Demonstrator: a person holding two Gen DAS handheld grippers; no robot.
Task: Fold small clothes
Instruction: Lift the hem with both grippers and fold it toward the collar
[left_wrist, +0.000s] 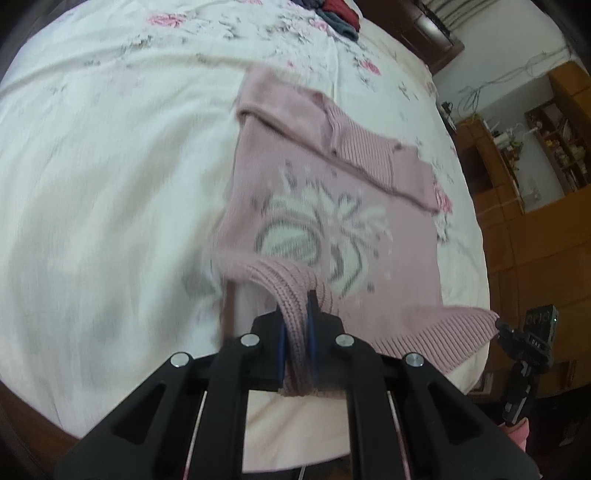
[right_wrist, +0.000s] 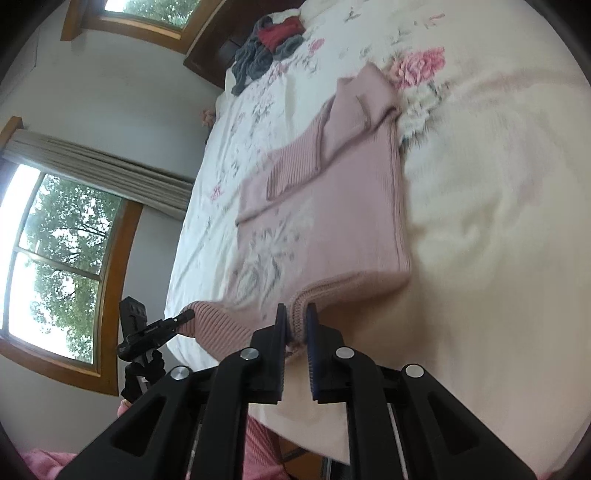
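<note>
A pink knitted sweater (left_wrist: 314, 184) with a white and grey flower pattern lies on the bed, its sleeves folded across the chest. My left gripper (left_wrist: 297, 314) is shut on the ribbed hem at one corner, lifting it off the sheet. The same sweater (right_wrist: 332, 206) shows in the right wrist view, where my right gripper (right_wrist: 297, 317) is shut on the ribbed hem at the other near corner. Both views are blurred by motion.
The bed carries a white floral sheet (left_wrist: 110, 147). A heap of red and grey clothes (right_wrist: 269, 40) lies near the headboard. A small black camera on a tripod (left_wrist: 528, 354) stands beside the bed edge, also the tripod (right_wrist: 144, 332). Wooden shelves (left_wrist: 546, 147) and windows (right_wrist: 55, 258) line the room.
</note>
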